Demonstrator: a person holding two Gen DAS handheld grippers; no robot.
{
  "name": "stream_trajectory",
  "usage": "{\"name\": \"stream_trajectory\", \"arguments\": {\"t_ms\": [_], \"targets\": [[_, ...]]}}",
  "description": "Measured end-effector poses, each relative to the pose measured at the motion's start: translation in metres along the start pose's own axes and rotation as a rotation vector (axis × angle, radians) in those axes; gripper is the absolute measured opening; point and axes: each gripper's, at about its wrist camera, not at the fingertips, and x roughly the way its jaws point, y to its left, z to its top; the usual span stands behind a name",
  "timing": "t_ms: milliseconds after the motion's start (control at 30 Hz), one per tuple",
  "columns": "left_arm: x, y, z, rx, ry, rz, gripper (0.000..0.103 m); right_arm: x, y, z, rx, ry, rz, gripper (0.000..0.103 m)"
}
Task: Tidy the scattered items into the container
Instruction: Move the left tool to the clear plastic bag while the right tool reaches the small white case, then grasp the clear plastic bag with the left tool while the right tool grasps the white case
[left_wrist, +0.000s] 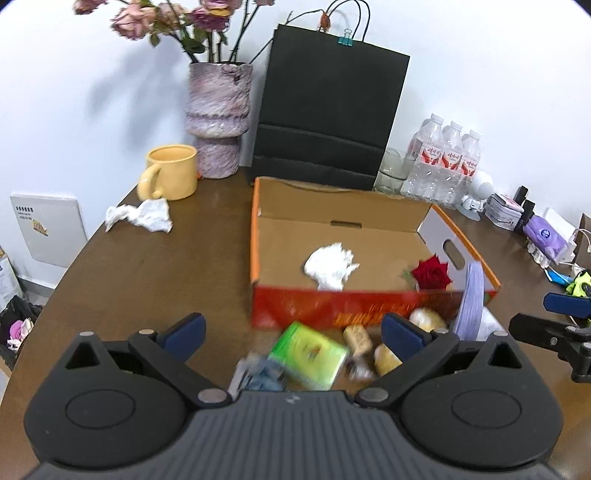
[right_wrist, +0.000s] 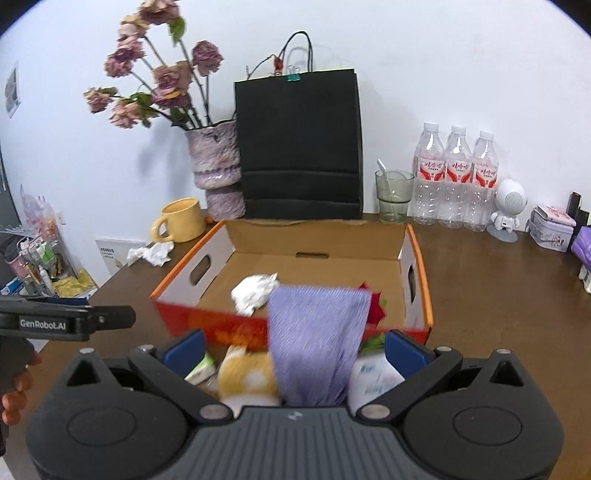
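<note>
Both grippers, left (left_wrist: 291, 334) and right (right_wrist: 293, 350), are hovering near the orange cardboard box (right_wrist: 419, 258), fingers spread; a purple cloth (right_wrist: 317, 343) is hanging between the right's.

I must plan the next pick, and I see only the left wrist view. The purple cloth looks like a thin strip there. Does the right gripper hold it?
Observer: No. The right gripper is open; the cloth is between its fingers, with a gap on each side.
Operator: Does the left wall of the box have a handle hole?
Observer: Yes, the box has a hole in that wall.
Operator: Is the glass empty?
Observer: No, a spoon stands in the glass.
</note>
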Motion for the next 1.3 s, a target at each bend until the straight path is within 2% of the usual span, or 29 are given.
{"name": "stream_trajectory", "arguments": {"t_ms": [267, 500, 600, 733, 833, 1033, 1067, 1133, 1167, 1200, 1233, 1300], "targets": [[-0.019, 0.033, -0.043, -0.012, 0.003, -0.007, 0.103, -0.016, 0.036, -0.052, -0.013, -0.008, 0.014, 0.103], [-0.014, 0.044, -0.071, 0.03, 0.024, 0.001, 0.103, -0.011, 0.071, -0.086, -0.053, 0.003, 0.033, 0.097], [-0.009, 0.046, -0.078, 0.046, 0.03, 0.006, 0.103, 0.0, 0.08, -0.097, -0.05, 0.031, 0.041, 0.087], [-0.003, 0.048, -0.084, 0.065, 0.03, 0.011, 0.103, 0.014, 0.089, -0.109, -0.052, 0.052, 0.043, 0.087], [0.005, 0.049, -0.087, 0.065, 0.045, 0.005, 0.103, 0.024, 0.094, -0.113, -0.056, 0.07, 0.041, 0.081], [0.017, 0.05, -0.089, 0.074, 0.046, 0.002, 0.103, 0.041, 0.097, -0.116, -0.057, 0.105, 0.028, 0.061], [0.018, 0.05, -0.09, 0.076, 0.046, -0.005, 0.1, 0.043, 0.097, -0.116, -0.056, 0.107, 0.029, 0.059], [0.021, 0.052, -0.091, 0.07, 0.052, -0.021, 0.085, 0.044, 0.097, -0.116, -0.07, 0.103, 0.021, 0.052], [0.021, 0.054, -0.092, 0.07, 0.046, -0.022, 0.073, 0.044, 0.097, -0.116, -0.077, 0.101, 0.02, 0.041], [0.02, 0.053, -0.093, 0.081, 0.032, -0.014, 0.052, 0.044, 0.097, -0.116, -0.081, 0.099, 0.026, 0.03], [0.019, 0.054, -0.093, 0.083, 0.028, -0.017, 0.046, 0.042, 0.097, -0.116, -0.084, 0.099, 0.034, 0.025], [0.015, 0.057, -0.095, 0.068, 0.022, -0.04, 0.041, 0.04, 0.097, -0.117, -0.088, 0.098, 0.043, 0.025]]}}
